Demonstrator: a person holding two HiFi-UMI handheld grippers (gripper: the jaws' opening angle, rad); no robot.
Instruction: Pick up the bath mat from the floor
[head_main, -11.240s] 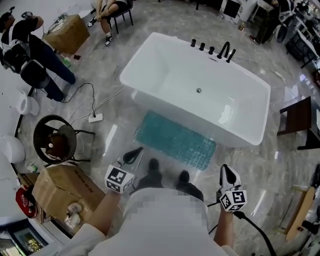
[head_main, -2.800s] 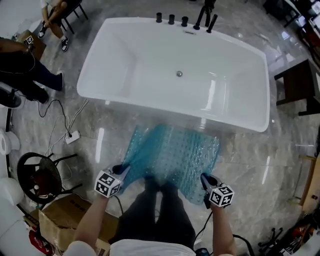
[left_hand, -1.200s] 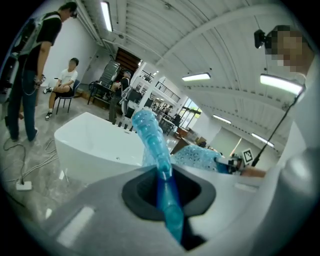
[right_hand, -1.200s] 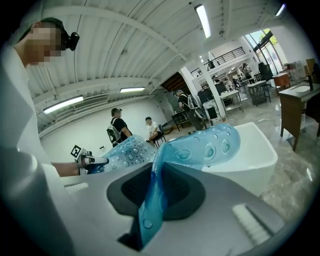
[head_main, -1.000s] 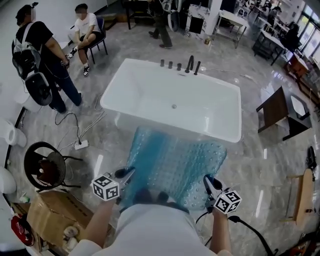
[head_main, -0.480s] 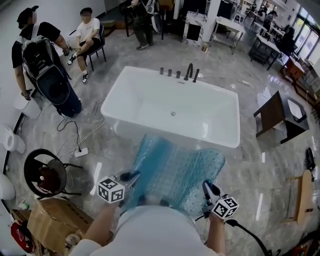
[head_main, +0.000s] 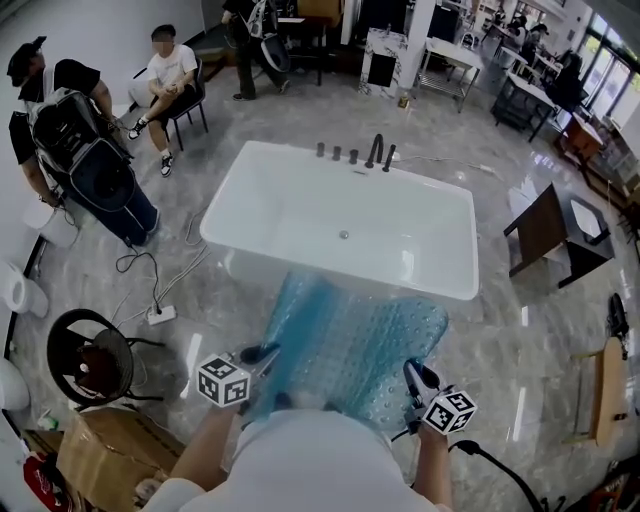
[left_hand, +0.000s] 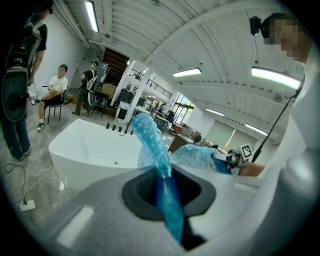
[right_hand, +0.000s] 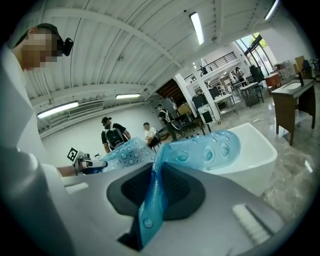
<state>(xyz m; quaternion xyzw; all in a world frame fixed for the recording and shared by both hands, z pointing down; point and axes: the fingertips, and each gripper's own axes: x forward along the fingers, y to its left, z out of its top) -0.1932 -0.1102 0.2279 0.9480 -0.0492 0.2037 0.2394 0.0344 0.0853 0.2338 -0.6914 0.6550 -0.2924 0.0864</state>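
A white rectangular bathtub (head_main: 340, 215) is standing on the grey marble floor (head_main: 520, 340), and before it a translucent blue studded rubber bath mat (head_main: 345, 340) is stretching out, raised — its far edge overlapping the tub's near rim. The left tongs (head_main: 260, 353) and right tongs (head_main: 411, 374) are each clamping a near corner, jaws almost together.

**Bright, even indoor light; strong wide-angle distortion**

Ceiling tube lights (left_hand: 189, 72) supply the illumination. The polished floor (head_main: 190, 355) carries white glare streaks, and the bathtub (head_main: 260, 190) reads near-white with only faint shadows. The head view bends straight lines toward its edges. Both gripper views curve them too and fall to black at the corners. There the bath mat (left_hand: 167, 200) nearest the lens is out of focus, while the room behind is clearer.
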